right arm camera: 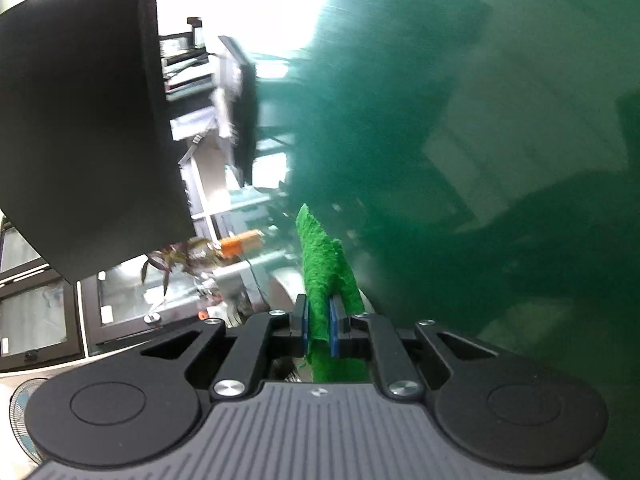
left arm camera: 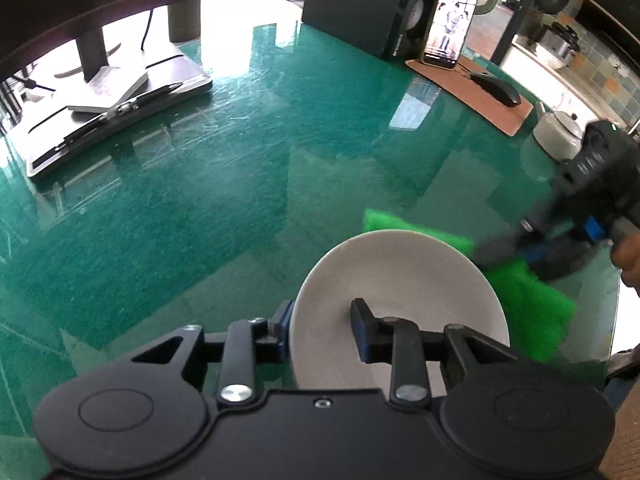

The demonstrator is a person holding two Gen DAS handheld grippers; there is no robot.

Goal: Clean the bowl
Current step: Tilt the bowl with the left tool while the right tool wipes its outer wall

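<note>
A white bowl [left arm camera: 400,272] sits on the green glass table [left arm camera: 200,200], close in front of the left wrist camera. My left gripper [left arm camera: 322,316] straddles its near-left rim, one finger outside the wall and the other inside. The inner pad stands clear of the wall, so the jaws are open. A bright green scouring cloth [left arm camera: 532,304] lies behind and right of the bowl. My right gripper [left arm camera: 496,248], blurred, reaches in from the right over it. In the right wrist view that gripper [right arm camera: 319,316] is shut on the green cloth [right arm camera: 324,264], which sticks out past the fingertips.
A laptop on a stand [left arm camera: 120,108] is at the far left. A phone [left arm camera: 450,24], a black mouse [left arm camera: 496,88] on a brown pad [left arm camera: 516,116] and a white lidded pot [left arm camera: 556,132] stand at the far right. The table's edge [left arm camera: 612,320] runs just right of the cloth.
</note>
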